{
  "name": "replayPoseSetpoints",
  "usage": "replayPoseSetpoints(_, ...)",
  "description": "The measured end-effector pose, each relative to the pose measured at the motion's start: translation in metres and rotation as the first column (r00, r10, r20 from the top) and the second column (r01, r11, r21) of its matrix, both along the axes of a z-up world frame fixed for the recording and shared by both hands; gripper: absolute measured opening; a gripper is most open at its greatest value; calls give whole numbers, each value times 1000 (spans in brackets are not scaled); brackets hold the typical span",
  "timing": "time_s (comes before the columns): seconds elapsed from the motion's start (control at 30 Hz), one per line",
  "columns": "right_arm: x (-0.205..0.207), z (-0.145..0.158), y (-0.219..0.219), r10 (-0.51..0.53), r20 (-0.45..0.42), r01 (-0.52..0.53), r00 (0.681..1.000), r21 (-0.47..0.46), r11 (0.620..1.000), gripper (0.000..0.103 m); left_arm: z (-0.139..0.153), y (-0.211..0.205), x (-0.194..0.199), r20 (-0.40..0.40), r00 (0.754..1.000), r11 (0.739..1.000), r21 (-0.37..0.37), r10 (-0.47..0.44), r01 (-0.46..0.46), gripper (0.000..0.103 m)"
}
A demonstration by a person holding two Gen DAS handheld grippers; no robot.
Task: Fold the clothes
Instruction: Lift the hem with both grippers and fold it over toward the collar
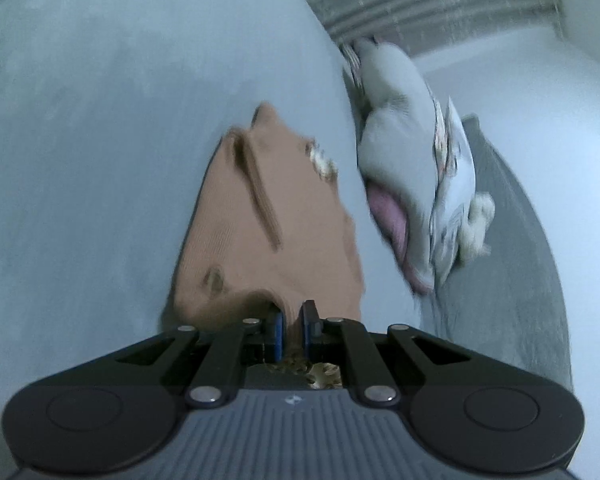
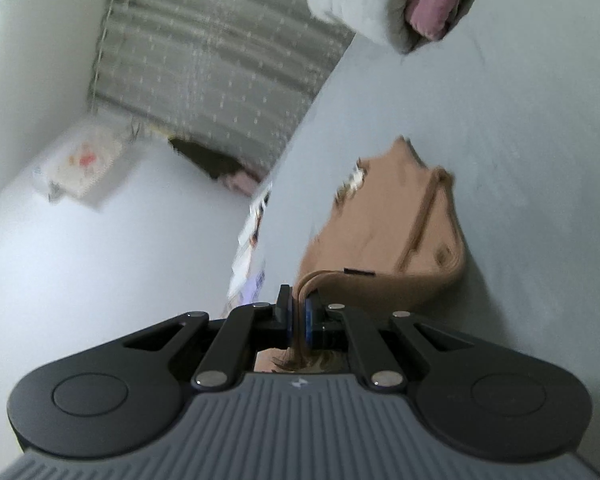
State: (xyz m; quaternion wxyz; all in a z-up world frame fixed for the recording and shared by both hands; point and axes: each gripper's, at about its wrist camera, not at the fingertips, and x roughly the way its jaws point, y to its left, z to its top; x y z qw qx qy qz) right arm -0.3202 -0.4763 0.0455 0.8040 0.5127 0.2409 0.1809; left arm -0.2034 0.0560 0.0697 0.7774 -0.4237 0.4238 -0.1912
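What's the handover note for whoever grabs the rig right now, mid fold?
Left gripper: shut on the near edge of the tan garment.
Right gripper: shut on the same tan garment, another part of its near edge.
Garment extends away over the grey bed surface. Pile of other clothes sits beyond it.
Done: both grips taken.
Left: complete the fold, release; the pile probably still needs folding.

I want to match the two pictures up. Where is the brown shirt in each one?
Left wrist view: the brown shirt is in the middle, running up from the left gripper, which pinches its edge.
Right wrist view: the brown shirt is right of centre, pinched by the right gripper.
Shared landmark: the pile of clothes with a pink piece.
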Motion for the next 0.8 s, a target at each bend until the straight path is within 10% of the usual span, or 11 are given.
replayPoseSetpoints(0.4, 160, -33, -25, -107, -136, 110, 985, 11, 994, 6, -5, -40, 164, -47, 991, 985, 127, 123, -116, 8)
replayPoseSetpoints(0.8, 242, -71, -30, -107, -200, 116, 974, 31, 993, 6, -33, -36, 237, -57, 984, 970, 187, 170, -157, 8)
